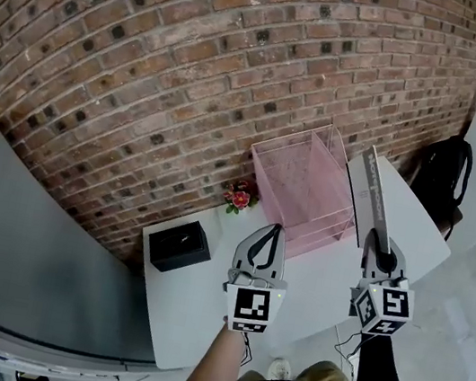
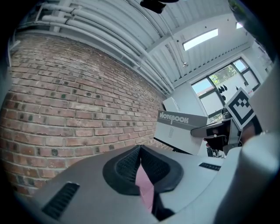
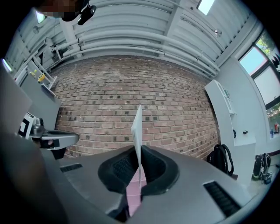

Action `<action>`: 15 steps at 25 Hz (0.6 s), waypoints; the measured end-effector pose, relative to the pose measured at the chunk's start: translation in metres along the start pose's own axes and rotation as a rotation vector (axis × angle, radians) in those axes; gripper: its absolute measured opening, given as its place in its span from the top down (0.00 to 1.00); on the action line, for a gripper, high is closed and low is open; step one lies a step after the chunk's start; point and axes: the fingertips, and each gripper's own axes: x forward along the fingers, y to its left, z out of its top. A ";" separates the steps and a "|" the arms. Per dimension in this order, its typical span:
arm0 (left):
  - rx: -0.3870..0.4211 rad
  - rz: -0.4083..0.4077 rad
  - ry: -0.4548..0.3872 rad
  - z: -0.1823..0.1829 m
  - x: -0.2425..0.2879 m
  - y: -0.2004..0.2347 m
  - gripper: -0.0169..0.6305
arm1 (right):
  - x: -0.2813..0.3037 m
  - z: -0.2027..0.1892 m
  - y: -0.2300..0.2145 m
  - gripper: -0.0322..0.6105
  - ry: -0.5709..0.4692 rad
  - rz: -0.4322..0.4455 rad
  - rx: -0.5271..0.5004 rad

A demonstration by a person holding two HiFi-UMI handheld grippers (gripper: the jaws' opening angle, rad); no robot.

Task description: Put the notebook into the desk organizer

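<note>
A grey notebook point(image 1: 371, 195) stands on edge, and my right gripper point(image 1: 378, 235) is shut on its near end, above the right part of the white table point(image 1: 200, 302). From the right gripper view the notebook point(image 3: 137, 129) shows edge-on, clamped between the pads. The pink wire desk organizer point(image 1: 298, 187) stands at the back of the table against the brick wall, just left of the notebook. My left gripper point(image 1: 275, 230) hovers in front of the organizer, shut with nothing in it. In the left gripper view the notebook point(image 2: 181, 131) is off to the right.
A black box point(image 1: 179, 248) lies on the left of the table and a small bunch of flowers point(image 1: 239, 198) sits by the wall. A black backpack point(image 1: 443, 180) rests beyond the table's right end. A grey panel point(image 1: 18, 247) runs along the left.
</note>
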 end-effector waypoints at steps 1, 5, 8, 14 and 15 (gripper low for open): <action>-0.004 -0.001 0.000 -0.001 0.002 0.000 0.95 | 0.001 -0.002 0.001 0.91 0.006 0.005 0.002; -0.025 -0.011 0.004 -0.006 0.007 -0.001 0.95 | 0.005 -0.014 0.002 0.91 0.035 0.020 0.023; -0.022 -0.017 0.013 -0.011 0.012 -0.003 0.95 | 0.010 -0.024 0.000 0.91 0.058 0.029 0.060; -0.014 -0.018 0.029 -0.019 0.020 -0.002 0.95 | 0.020 -0.047 -0.003 0.91 0.109 0.053 0.161; -0.016 -0.017 0.031 -0.020 0.022 -0.001 0.95 | 0.021 -0.051 -0.003 0.91 0.118 0.057 0.180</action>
